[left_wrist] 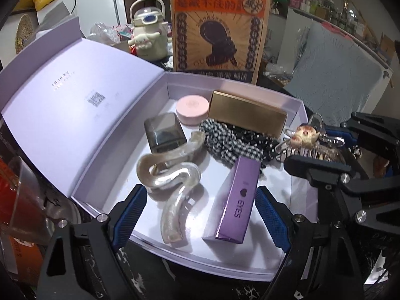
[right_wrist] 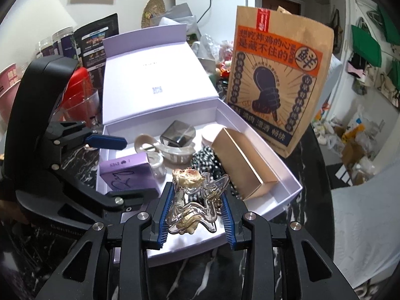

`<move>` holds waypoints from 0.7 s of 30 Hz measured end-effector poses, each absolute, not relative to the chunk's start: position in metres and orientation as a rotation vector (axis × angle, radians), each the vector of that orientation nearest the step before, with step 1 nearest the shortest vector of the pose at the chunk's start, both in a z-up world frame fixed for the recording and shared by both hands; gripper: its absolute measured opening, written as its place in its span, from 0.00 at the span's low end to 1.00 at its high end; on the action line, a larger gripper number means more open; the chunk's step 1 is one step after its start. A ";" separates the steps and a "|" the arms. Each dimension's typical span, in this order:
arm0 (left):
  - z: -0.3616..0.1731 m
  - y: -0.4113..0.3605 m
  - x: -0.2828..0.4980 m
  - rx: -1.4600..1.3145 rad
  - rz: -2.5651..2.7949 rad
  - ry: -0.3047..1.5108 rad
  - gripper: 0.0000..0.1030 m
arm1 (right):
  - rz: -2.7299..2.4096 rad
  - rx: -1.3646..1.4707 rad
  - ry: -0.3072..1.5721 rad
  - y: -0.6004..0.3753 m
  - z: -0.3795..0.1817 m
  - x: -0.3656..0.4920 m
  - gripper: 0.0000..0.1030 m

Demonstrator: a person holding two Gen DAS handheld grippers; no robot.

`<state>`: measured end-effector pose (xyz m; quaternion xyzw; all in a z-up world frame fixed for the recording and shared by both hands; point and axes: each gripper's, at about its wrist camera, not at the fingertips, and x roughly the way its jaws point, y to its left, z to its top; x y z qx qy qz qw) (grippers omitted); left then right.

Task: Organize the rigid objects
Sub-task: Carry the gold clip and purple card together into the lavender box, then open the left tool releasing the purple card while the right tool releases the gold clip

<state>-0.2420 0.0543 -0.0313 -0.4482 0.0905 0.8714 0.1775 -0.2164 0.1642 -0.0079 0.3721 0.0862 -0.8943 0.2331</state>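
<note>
An open lilac box [left_wrist: 295,105] sits on a dark marbled table [right_wrist: 190,270], its lid [left_wrist: 75,105] folded back at the left. Going left to right in the left wrist view, the box floor holds a smoky grey square case [left_wrist: 163,132] near the lid hinge, a pearly wavy hair claw [left_wrist: 170,177] in front of it, and a round pink compact [left_wrist: 192,109] toward the back wall. Next comes a black-and-white checked scrunchie [left_wrist: 225,142] in the middle, then a purple carton marked EYES [left_wrist: 233,202] lying toward the near edge, and a long gold box [left_wrist: 247,112] along the back right.

The left gripper [left_wrist: 200,215] hovers over the near edge of the box with its jaws standing wide apart and nothing pressed between them; the end of the pearly claw and the purple carton lie below the gap.

At the right edge of the box, the right gripper [right_wrist: 196,215] has its jaws closed partway on a clear hair claw with a small figure on top [right_wrist: 192,200], held above the box's near right corner, close to the scrunchie.

Behind the box stands a brown paper bag [right_wrist: 277,80] with printed characters.
</note>
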 end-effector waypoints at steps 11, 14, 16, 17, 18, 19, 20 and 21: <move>-0.042 0.055 -0.237 -1.303 2.463 0.291 0.86 | -2.426 1.070 0.236 0.161 -0.022 -0.221 0.34; -0.044 0.056 -0.236 -1.298 2.466 0.311 0.86 | -2.421 1.081 0.237 0.161 -0.024 -0.223 0.34; -0.044 0.056 -0.237 -1.297 2.469 0.323 0.86 | -2.421 1.088 0.243 0.160 -0.026 -0.224 0.34; -0.044 0.056 -0.237 -1.297 2.469 0.326 0.86 | -2.420 1.089 0.244 0.160 -0.026 -0.224 0.34; -0.044 0.056 -0.238 -1.297 2.469 0.327 0.86 | -2.419 1.091 0.245 0.160 -0.026 -0.225 0.34; -0.044 0.056 -0.238 -1.298 2.468 0.326 0.86 | -2.419 1.093 0.244 0.160 -0.027 -0.225 0.34; -0.044 0.056 -0.239 -1.300 2.467 0.324 0.86 | -2.420 1.095 0.244 0.160 -0.026 -0.226 0.34; -0.043 0.056 -0.239 -1.300 2.465 0.318 0.86 | -2.422 1.096 0.242 0.160 -0.026 -0.226 0.34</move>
